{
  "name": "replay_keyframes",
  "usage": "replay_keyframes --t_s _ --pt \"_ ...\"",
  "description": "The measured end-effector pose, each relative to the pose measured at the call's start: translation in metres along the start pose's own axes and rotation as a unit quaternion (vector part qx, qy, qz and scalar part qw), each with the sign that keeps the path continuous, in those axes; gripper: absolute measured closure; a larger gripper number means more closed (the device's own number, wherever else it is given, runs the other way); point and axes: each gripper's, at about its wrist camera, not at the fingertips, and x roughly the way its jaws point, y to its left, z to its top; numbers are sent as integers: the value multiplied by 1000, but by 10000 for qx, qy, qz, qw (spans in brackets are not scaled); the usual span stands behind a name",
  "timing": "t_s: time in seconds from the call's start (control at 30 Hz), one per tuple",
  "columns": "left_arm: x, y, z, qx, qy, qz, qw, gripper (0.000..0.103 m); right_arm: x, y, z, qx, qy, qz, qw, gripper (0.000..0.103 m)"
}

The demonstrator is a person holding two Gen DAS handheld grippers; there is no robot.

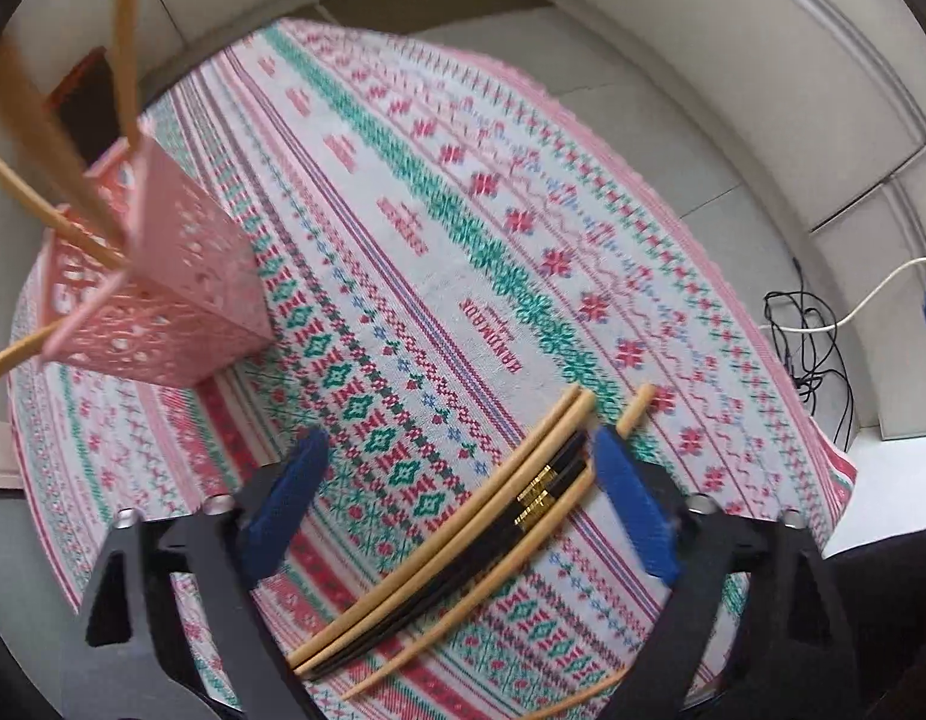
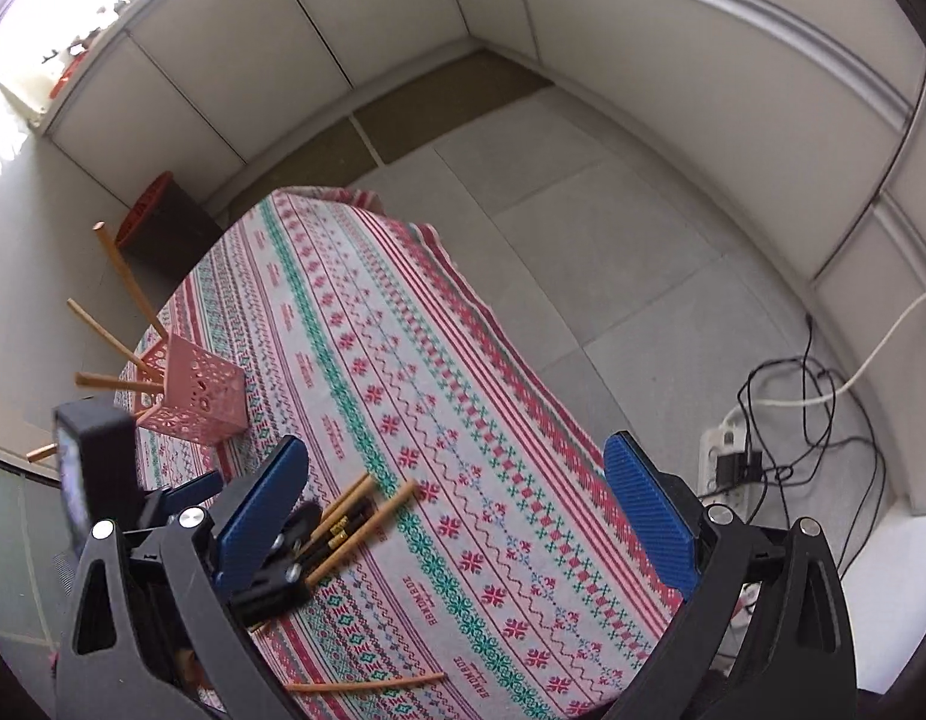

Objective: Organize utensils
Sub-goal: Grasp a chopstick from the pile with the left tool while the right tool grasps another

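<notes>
One table under a patterned red-green-white knitted cloth [image 1: 439,276]. One pink perforated plastic holder [image 1: 163,300] near its left edge holds four wooden chopsticks [image 2: 124,276]. Loose pile of chopsticks [image 1: 463,534]: about four wooden, two black. Left gripper [image 1: 457,504] straddles the pile, jaws apart, not clamping. Right gripper [image 2: 457,516] wide apart, empty.

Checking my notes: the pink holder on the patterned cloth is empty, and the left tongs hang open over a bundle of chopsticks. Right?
Not empty: the left wrist view shows wooden chopsticks standing in the pink holder. The left tongs do hang open over the bundle on the cloth.
</notes>
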Motion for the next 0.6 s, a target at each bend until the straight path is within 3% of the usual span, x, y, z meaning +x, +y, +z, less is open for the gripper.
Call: replay_keyframes --t_s 0.07,0.37,0.43,0.5,0.57,0.6 --pt "14 2 3 8 183 18 9998 37 6 -6 2 101 118 8 9999 7" --pt "28 -1 2 165 281 -13 9995 38 21 -8 0 207 443 74 9988 7" --pt "31 -8 0 365 331 113 9987 49 25 -8 -3 200 491 -32 9986 7" --pt "37 -15 -3 464 365 161 9981 67 32 -11 -4 280 565 -95 9980 7" --pt "35 -16 -7 496 211 71 9985 76 40 -15 -6 458 652 -126 9967 7" --pt "36 -16 -10 485 160 76 9987 86 43 -17 -6 534 694 -126 9961 7"
